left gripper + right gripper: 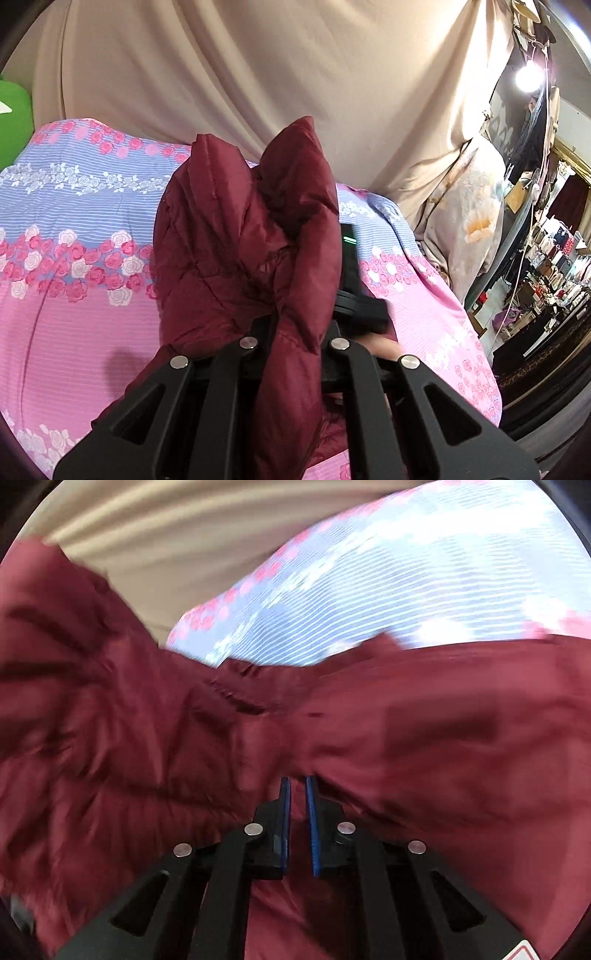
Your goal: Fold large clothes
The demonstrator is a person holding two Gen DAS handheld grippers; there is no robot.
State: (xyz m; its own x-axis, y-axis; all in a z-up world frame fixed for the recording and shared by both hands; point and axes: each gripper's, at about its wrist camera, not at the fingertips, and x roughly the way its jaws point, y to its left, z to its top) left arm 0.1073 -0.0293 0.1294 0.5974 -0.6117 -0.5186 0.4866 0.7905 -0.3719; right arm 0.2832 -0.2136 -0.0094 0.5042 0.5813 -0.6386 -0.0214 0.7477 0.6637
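A maroon quilted puffer jacket (236,236) is held up above the bed with the floral cover (66,221). My left gripper (291,332) is shut on a bunched fold of the jacket, which hides its fingertips. The right gripper's black body (354,295) shows just right of the jacket in the left wrist view. In the right wrist view, which is blurred, my right gripper (297,781) is shut on the jacket (147,738), its blue pads (312,830) pinching the fabric, which spreads to both sides. The bed cover (369,590) shows beyond.
A beige curtain (258,74) hangs behind the bed. A pale floral blanket (465,225) is heaped at the bed's right end. A cluttered room with a bright lamp (528,75) lies at the far right. A green object (13,122) is at the left edge.
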